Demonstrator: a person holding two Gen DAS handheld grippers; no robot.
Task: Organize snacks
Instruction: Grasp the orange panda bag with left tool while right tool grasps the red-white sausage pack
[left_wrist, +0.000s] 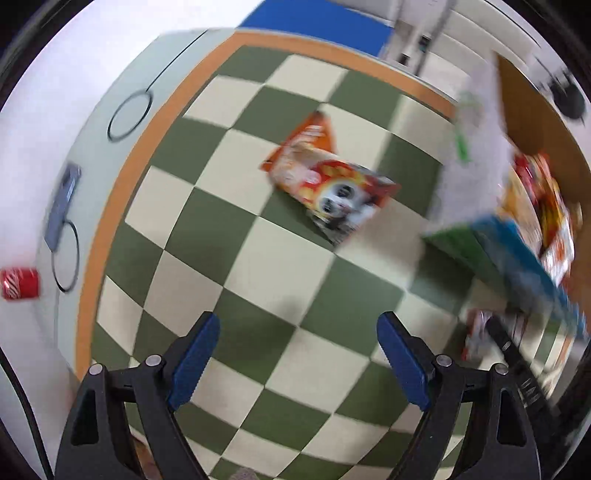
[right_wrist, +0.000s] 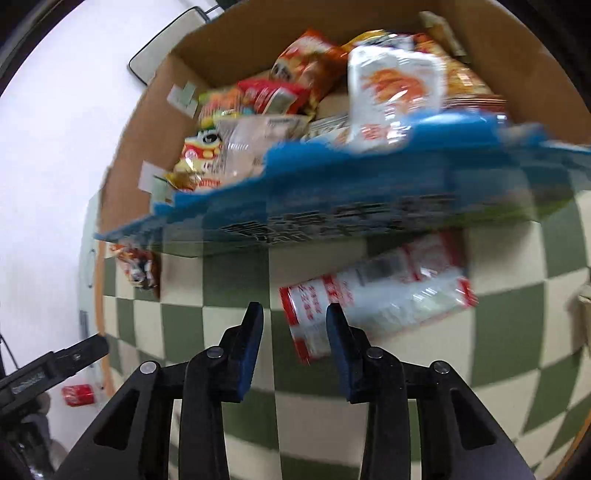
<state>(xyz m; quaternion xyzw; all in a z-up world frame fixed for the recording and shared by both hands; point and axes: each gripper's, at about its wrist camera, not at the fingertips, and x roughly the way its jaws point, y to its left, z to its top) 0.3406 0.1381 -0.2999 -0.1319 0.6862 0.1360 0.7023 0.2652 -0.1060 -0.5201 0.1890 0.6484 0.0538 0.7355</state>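
My left gripper (left_wrist: 297, 326) is open and empty above the green-and-cream checkered cloth (left_wrist: 258, 295). An orange snack bag with a panda (left_wrist: 332, 184) lies on the cloth ahead of it. A cardboard box (right_wrist: 236, 40) full of snack bags (right_wrist: 395, 85) stands at the right; it also shows in the left wrist view (left_wrist: 535, 110). My right gripper (right_wrist: 294, 314) is open and empty. A blurred blue and green packet (right_wrist: 351, 199) is in the air just ahead of it, over the box's near wall. A red-and-white clear packet (right_wrist: 380, 295) lies on the cloth beside the right finger.
A red can (left_wrist: 20, 282) lies on the white table at the left, also in the right wrist view (right_wrist: 79, 394). A grey phone (left_wrist: 62, 206) lies near the cloth's orange border. A small snack bag (right_wrist: 136, 264) lies by the box's corner. The other gripper (right_wrist: 55, 365) shows at the lower left.
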